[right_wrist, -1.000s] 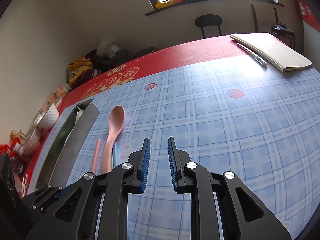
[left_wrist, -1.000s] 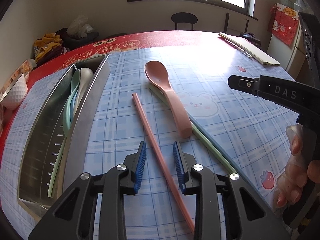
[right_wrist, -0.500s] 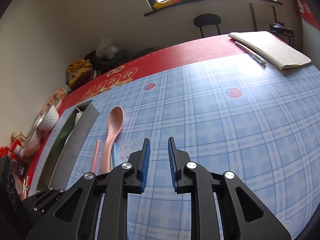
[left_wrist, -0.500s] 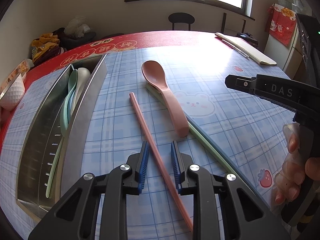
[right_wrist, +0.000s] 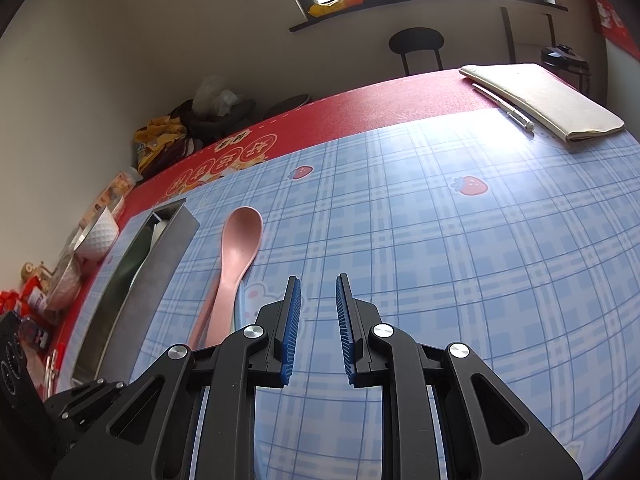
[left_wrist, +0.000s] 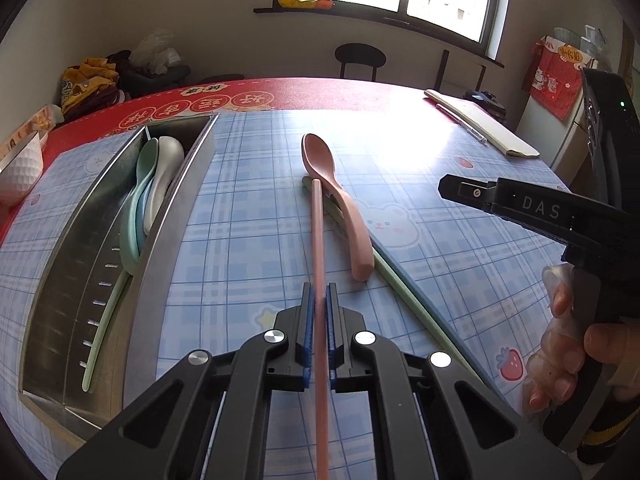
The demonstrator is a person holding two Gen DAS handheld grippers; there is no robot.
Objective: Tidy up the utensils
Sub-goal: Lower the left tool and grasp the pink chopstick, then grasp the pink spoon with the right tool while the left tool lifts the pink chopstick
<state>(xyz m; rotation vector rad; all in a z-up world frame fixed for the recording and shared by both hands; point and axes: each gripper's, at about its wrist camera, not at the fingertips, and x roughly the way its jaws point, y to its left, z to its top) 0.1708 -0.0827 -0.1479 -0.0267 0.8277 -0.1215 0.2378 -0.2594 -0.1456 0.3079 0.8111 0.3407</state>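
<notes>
Left claw is clamped tight on the pink chopstick, blue pads pressing it from both sides, and the stick runs straight ahead along the fingers, its far tip reaching the bowl of the pink spoon. Right claw is spread, nothing between its pads, poised over the bench.

Count them: one pink chopstick, one pink spoon, and one green chopstick lying on the bench, angled under the spoon's handle. In the steel tray on the left there are at least two spoons, a green one and a pale one nested together, with one thin green handle trailing back along the tray floor; any more underneath can't be made out.

Hidden bits: the pink chopstick's near end runs out of the bottom of the left view. From the right view, the tray's contents are nearly all masked by its wall, and the chopsticks show only as slivers beside the spoon. The right claw's body enters the left view at the right edge, the person's hand wrapped on its grip.

The chopstick itself: slim, matte salmon pink, straight.

Farther out, a white bowl at the left edge and a notebook with a pen beside it at the far side.
</notes>
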